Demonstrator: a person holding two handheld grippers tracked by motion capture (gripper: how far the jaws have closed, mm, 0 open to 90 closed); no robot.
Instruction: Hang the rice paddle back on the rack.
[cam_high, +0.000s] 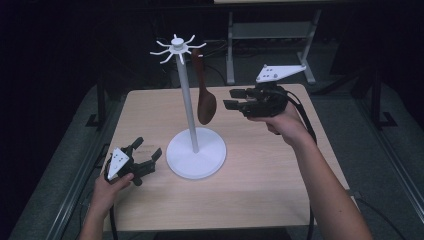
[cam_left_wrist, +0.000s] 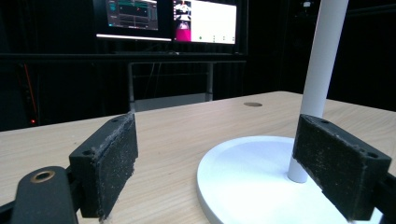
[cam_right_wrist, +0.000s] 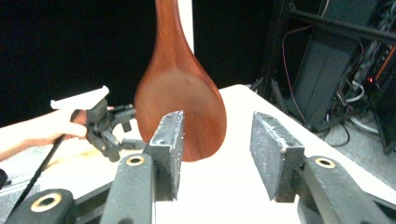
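A white hook stand (cam_high: 188, 100) rises from a round base (cam_high: 196, 159) at the middle of the wooden table (cam_high: 260, 180). From one of its top hooks a brown wooden spoon (cam_high: 205, 102) hangs bowl down. My right gripper (cam_high: 231, 98) hovers just right of the spoon's bowl, pointing left, open and touching nothing. In the right gripper view the spoon's bowl (cam_right_wrist: 177, 93) hangs just beyond the open right gripper (cam_right_wrist: 217, 149). My left gripper (cam_high: 149, 148) rests low at the table's left, open, facing the base. The left gripper view has the pole (cam_left_wrist: 320, 70) past its right jaw.
A metal frame shelf (cam_high: 270, 30) stands behind the table. Monitors (cam_left_wrist: 205, 21) glow at the back of the left gripper view. The table has a small round hole (cam_left_wrist: 252, 104) near its far side. Dark floor surrounds the table.
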